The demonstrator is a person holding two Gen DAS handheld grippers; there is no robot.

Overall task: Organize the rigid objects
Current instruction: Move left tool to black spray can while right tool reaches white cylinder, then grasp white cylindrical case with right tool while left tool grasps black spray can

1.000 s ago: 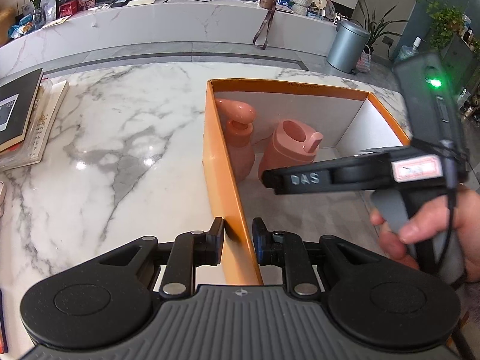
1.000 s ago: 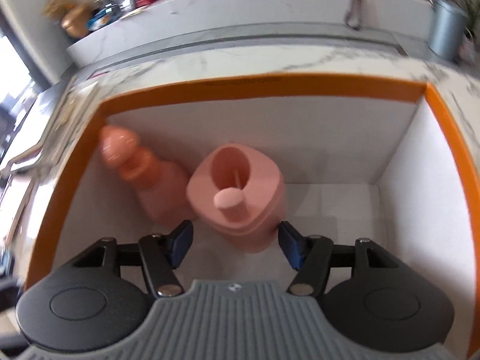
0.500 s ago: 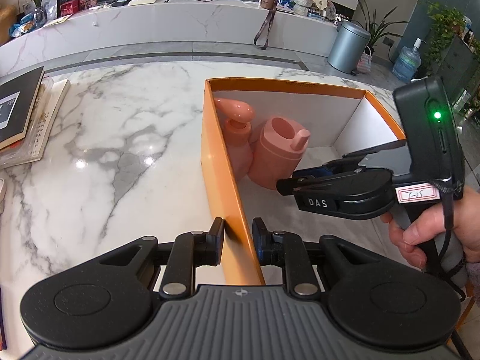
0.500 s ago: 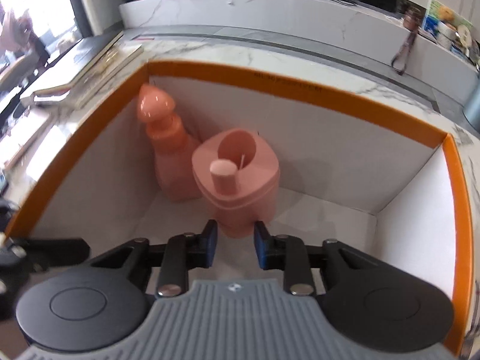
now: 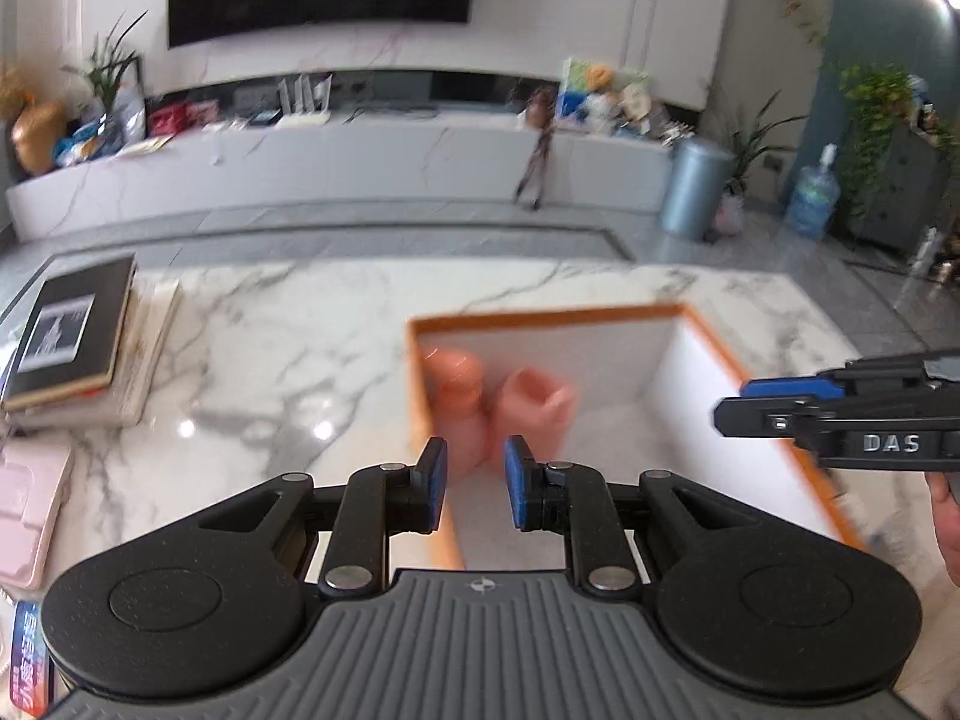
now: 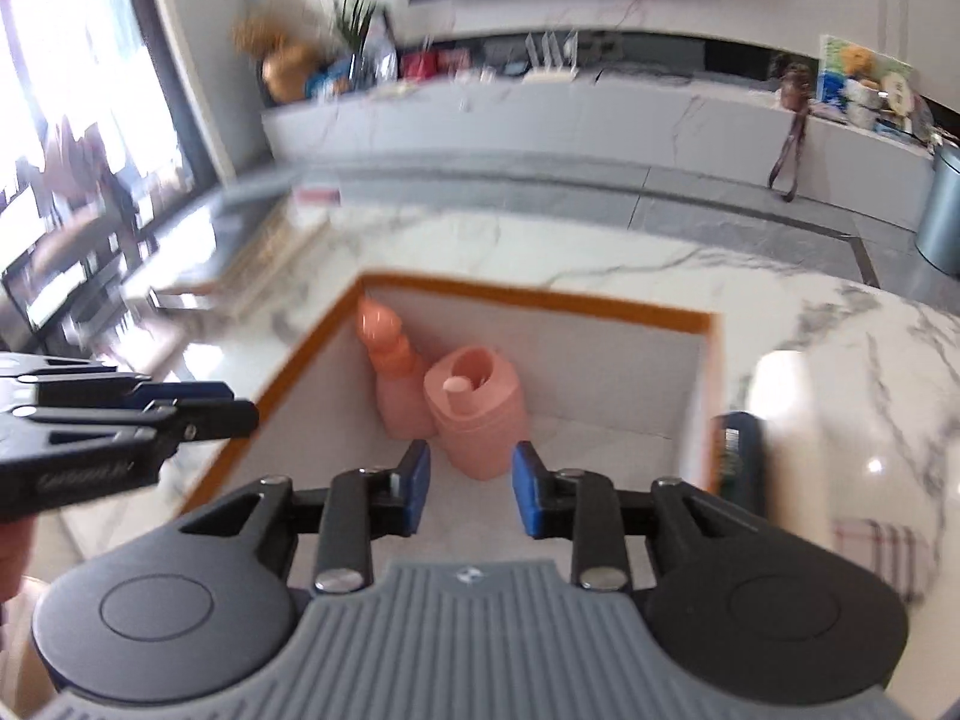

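An orange-rimmed white box [image 5: 540, 317] [image 6: 540, 299] stands on the marble table [image 5: 270, 330]. A pink pump bottle [image 6: 390, 372] [image 5: 456, 390] and a pink jar [image 6: 480, 414] [image 5: 534, 408] stand in its far left corner. My left gripper [image 5: 476, 483] hovers above the box's left wall, its jaws close together with nothing pressed between them. My right gripper [image 6: 471, 489] hangs over the box short of the jar. Its jaws are opening and hold nothing. Each gripper shows side-on in the other's view: the left gripper [image 6: 240, 411] and the right gripper [image 5: 729, 411].
A stack of books [image 5: 72, 348] and a pink flat item [image 5: 24, 516] lie at the table's left. Right of the box are a dark object [image 6: 741, 456], a white blurred thing [image 6: 780, 384] and a checked cloth [image 6: 870, 546]. A hand [image 5: 945, 516] holds the right gripper.
Both grippers rose and drew back, so the box looks smaller. The left came up off the box's left wall. The right left the jar, narrowed its jaws, then widened them slightly.
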